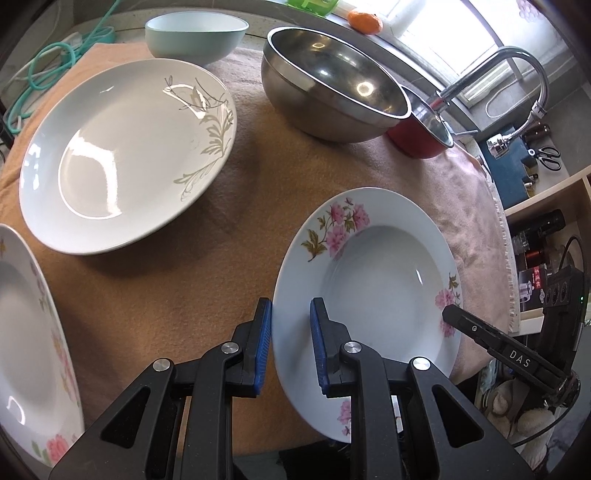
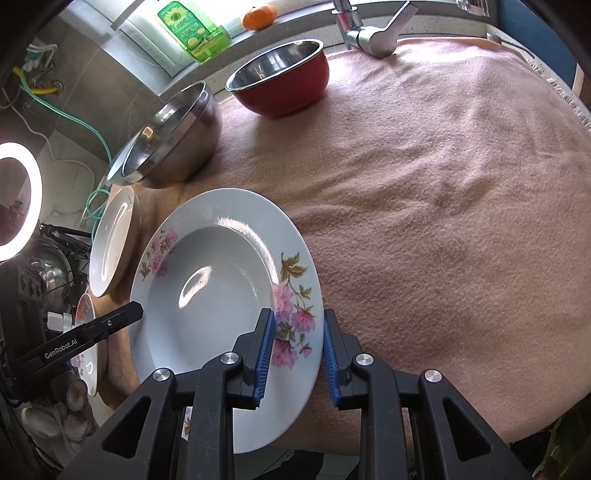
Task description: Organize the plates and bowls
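Left tool point(image 1: 290, 345) and right tool point(image 2: 299, 356) both angle steeply downward, blue pads apparently pinching something thin.

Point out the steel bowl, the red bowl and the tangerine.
steel bowl point(image 1: 332, 99), left wrist view, inside wall.
red bowl point(image 2: 291, 88), right wrist view, outer side.
tangerine point(image 2: 259, 17), right wrist view, middle of its peel.

A home kitchen: a chrome faucet point(image 1: 517, 70) arches over the far edge of a blanket-covered counter point(image 2: 443, 203), a green dish-soap bottle point(image 2: 192, 29) and an orange fruit point(image 2: 258, 16) sit on the sunlit windowsill, and scissors point(image 1: 550, 157) lie past the counter's right edge.
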Demonstrator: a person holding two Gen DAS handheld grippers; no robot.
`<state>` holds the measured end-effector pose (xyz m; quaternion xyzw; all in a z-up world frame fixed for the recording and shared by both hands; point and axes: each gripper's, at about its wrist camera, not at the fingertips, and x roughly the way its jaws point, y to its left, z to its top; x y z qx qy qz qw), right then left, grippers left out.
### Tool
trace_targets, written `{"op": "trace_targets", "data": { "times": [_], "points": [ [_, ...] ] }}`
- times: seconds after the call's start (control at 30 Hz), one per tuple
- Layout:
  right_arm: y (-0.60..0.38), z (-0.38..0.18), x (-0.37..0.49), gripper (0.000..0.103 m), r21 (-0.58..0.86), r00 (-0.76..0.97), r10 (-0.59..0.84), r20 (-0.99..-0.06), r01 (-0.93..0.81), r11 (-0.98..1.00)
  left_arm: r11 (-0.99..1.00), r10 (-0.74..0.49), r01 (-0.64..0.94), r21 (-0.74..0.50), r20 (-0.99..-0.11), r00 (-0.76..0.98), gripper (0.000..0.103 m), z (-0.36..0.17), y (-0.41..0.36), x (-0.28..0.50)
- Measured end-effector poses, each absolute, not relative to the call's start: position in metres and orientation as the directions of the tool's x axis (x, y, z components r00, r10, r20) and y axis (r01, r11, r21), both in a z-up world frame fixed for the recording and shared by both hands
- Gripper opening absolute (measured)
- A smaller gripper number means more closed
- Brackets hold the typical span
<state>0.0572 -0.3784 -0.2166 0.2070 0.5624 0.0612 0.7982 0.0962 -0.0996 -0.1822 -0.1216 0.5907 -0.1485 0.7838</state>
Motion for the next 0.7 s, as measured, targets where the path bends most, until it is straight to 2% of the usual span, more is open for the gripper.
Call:
{"op": "trace_targets", "data": {
  "times": [0.23, 0.7],
  "points": [
    [-0.376, -0.211, 0.056, 0.024, 0.358, 0.374, 0.283, -0.883, 0.149, 0.922, 0.938, -0.347, 0.093, -0.335, -0.893, 0.287, 0.019, -0.178, -0.096, 0.095],
    [-0.365, -0.178, 0.048, 0.024, 0.359, 0.446, 0.264, -0.855, 0.141, 0.923, 0.933, -0.35, 0.043, -0.358, -0.868, 0.352, 0.019, -0.153, -0.051, 0.082]
  ]
}}
